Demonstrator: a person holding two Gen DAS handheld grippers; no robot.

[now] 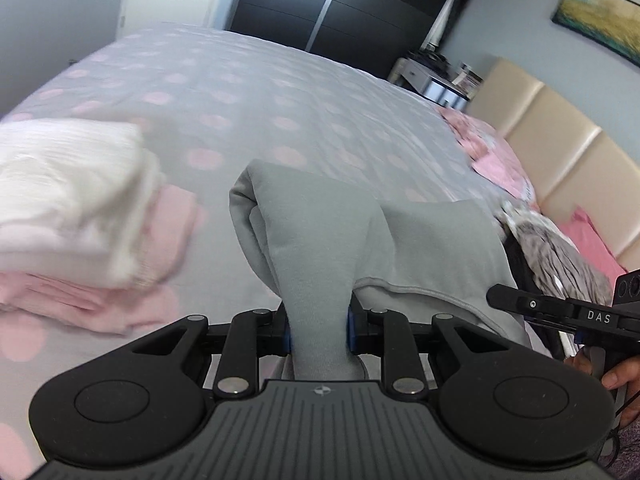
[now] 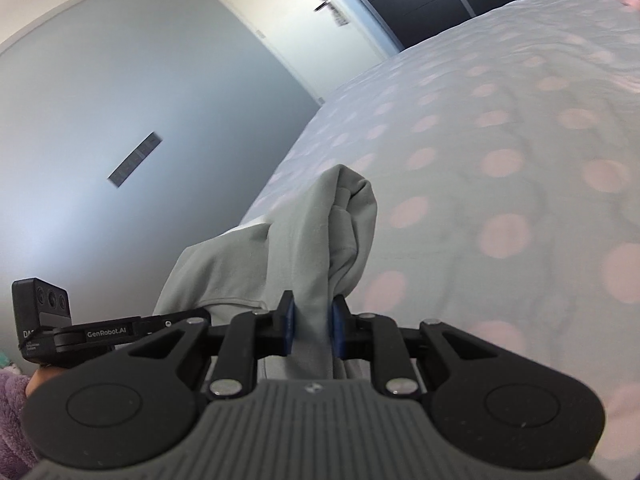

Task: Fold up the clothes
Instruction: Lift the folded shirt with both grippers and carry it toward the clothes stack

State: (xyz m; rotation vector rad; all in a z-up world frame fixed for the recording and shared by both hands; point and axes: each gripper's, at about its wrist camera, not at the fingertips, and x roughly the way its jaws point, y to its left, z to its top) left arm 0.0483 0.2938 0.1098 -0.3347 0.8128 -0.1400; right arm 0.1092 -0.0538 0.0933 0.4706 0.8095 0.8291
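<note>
1. Two grippers hold one grey garment [image 1: 304, 240] above the bed [image 1: 248, 92]; the cloth hangs between them, clear of the cover.
2. Left gripper [image 1: 319, 330]: its jaws are closed on a bunched fold of the grey fabric, and the blue pads [image 1: 351, 330] press in from both sides. Cloth rises forward from the pinch and folds over at the top.
3. Right gripper [image 2: 313, 330]: its jaws likewise clamp a gathered ridge of the same garment, which stands up beyond the pads and droops to the left.
4. In the left wrist view the right gripper shows at the right edge [image 1: 560, 312], with the person's hand [image 1: 612, 376] around its handle. A hemmed edge of the garment runs across towards it.
5. In the right wrist view the left gripper appears at the left edge [image 2: 100, 332], near a purple fluffy sleeve [image 2: 12, 420].
6. Bed cover: grey with pale pink dots, covering most of both views.
7. On the bed to the left sits a stack of folded clothes [image 1: 72, 216], white on top of pink, blurred.
8. Near the beige headboard [image 1: 560, 152] lie pink pillows [image 1: 496, 156] and a heap of mottled grey and dark clothing [image 1: 548, 252].
9. Beyond the bed stand a dark wardrobe [image 1: 340, 4] and a small bedside unit [image 1: 432, 76]; a painting [image 1: 600, 16] hangs on the wall.
</note>
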